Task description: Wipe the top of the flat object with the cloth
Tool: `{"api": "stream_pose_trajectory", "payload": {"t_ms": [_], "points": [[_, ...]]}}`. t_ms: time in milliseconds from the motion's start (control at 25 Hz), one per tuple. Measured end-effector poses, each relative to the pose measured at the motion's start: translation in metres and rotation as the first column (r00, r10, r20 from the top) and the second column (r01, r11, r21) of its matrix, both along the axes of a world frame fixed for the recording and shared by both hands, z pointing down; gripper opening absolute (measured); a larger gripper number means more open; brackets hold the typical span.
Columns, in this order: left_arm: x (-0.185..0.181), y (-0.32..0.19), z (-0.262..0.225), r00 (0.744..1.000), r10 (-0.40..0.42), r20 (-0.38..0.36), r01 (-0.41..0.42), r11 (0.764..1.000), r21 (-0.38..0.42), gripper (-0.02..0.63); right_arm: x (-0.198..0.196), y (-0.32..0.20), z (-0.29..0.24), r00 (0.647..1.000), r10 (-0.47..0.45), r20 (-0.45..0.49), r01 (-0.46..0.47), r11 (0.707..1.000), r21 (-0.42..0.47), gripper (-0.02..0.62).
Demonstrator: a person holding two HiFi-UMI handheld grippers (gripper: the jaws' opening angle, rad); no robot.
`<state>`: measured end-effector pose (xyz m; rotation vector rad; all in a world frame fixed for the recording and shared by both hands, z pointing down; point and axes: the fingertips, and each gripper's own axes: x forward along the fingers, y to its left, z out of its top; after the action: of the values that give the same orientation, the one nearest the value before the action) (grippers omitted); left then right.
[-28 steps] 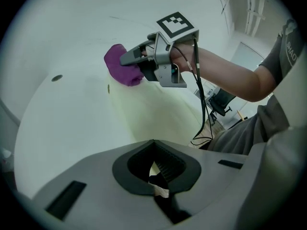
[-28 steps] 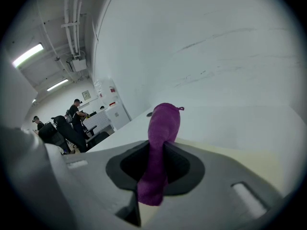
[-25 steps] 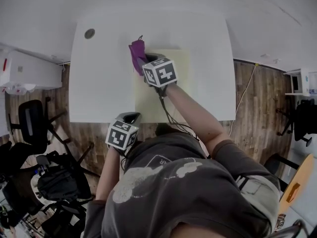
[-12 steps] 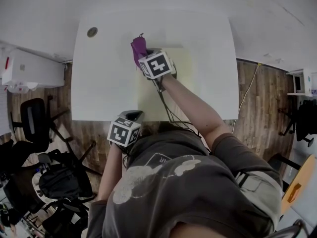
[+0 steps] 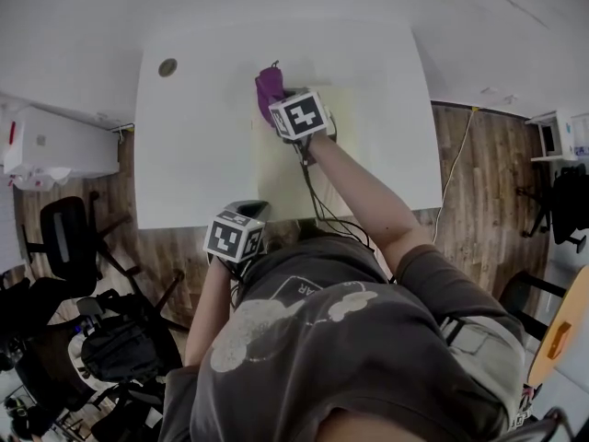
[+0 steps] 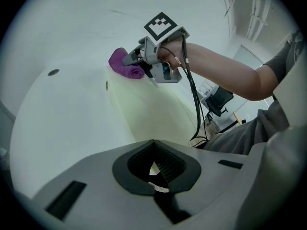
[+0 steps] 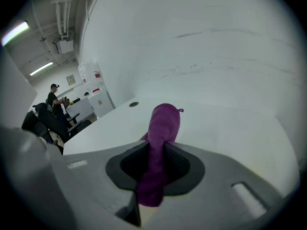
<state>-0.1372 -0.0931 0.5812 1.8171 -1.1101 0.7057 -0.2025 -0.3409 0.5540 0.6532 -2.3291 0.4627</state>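
One purple fabric cloth [image 7: 163, 123] sits clamped in the right tongs [image 5: 279, 102], at the far left corner of the single pale yellow flat board [image 5: 359, 145] on the white bench [image 5: 193, 145]; the left tongs [image 6: 156, 169] are closed, empty, at the bench's near edge

The cloth [image 7: 163, 123] is soft and fuzzy, the flat object [image 5: 354, 136] and table [image 5: 193, 136] smooth, matt

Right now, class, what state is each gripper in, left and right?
Left gripper: jaws closed, holding nothing.
Right gripper: jaws closed on the purple cloth.
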Motion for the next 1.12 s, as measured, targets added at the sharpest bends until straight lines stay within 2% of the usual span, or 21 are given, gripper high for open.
{"api": "stream_pose_trajectory", "payload": {"t_ms": [800, 1120], "points": [[0.003, 0.002, -0.002, 1.0, 0.019, -0.01, -0.019, 1.0, 0.0, -0.005, 0.102, -0.035, 0.004, 0.987, 0.161, -0.015, -0.16, 0.986, 0.04, 0.072], [0.006, 0.001, -0.002, 1.0, 0.012, -0.016, -0.012, 1.0, 0.001, -0.005, 0.13, -0.045, 0.006, 0.982, 0.189, -0.03, -0.187, 0.981, 0.053, 0.072]]}}
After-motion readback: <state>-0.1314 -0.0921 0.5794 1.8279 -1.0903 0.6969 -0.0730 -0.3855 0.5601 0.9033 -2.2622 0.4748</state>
